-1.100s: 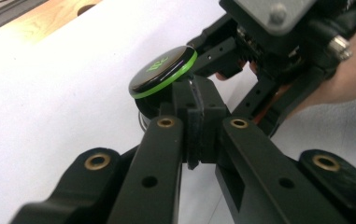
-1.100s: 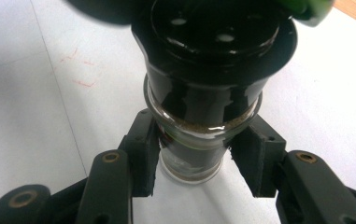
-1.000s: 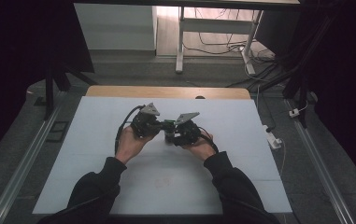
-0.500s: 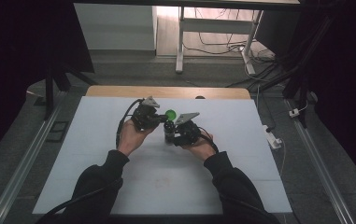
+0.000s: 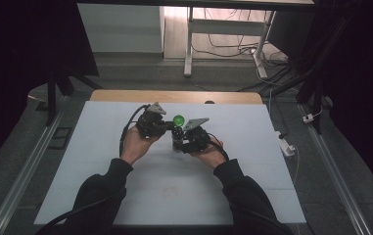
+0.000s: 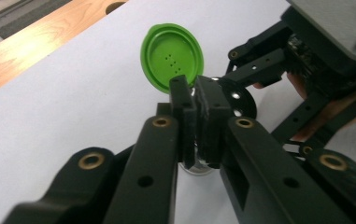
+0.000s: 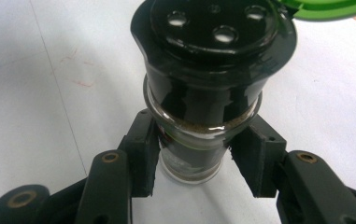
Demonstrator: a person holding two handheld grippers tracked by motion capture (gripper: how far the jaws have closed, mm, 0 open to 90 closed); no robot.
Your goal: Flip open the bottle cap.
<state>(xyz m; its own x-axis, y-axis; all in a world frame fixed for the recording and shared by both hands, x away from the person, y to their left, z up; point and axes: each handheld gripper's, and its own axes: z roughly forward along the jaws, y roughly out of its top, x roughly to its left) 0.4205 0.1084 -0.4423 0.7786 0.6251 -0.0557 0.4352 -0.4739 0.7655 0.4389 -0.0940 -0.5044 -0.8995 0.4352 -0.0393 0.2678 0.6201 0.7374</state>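
Item: spice jar (image 7: pixel 199 140), glass body, black shaker top (image 7: pixel 213 37) with sprinkle holes, green flip lid (image 6: pixel 172 58) hinged open and standing up at the far side of the top.

Location: middle of the white surface (image 5: pixel 101 196), slightly toward its far edge, between the person's two hands; in the high view the lid (image 5: pixel 178 119) shows as a green spot.

Right tool (image 7: pixel 196 161): clamped on the jar's glass neck just below the black top, one pad on each side.

Left tool (image 6: pixel 196 116): jaws all but together, tips at the rim of the black top beside the lid's hinge. Whether they pinch a tab of the lid cannot be told; they have just eased apart a little.

Risks, as judged:
- Jar slipping or turning in the right tool: smooth, round glass, narrow pad contact. A sideways pull on the lid would cause it.
- Contents spilling through the open holes if the jar tilts.
- Lid springing partway shut once let go, if it is not past its detent.
- Hinge strain if the lid is pushed further back.
- The two tools sit very close; jaws could knock together.
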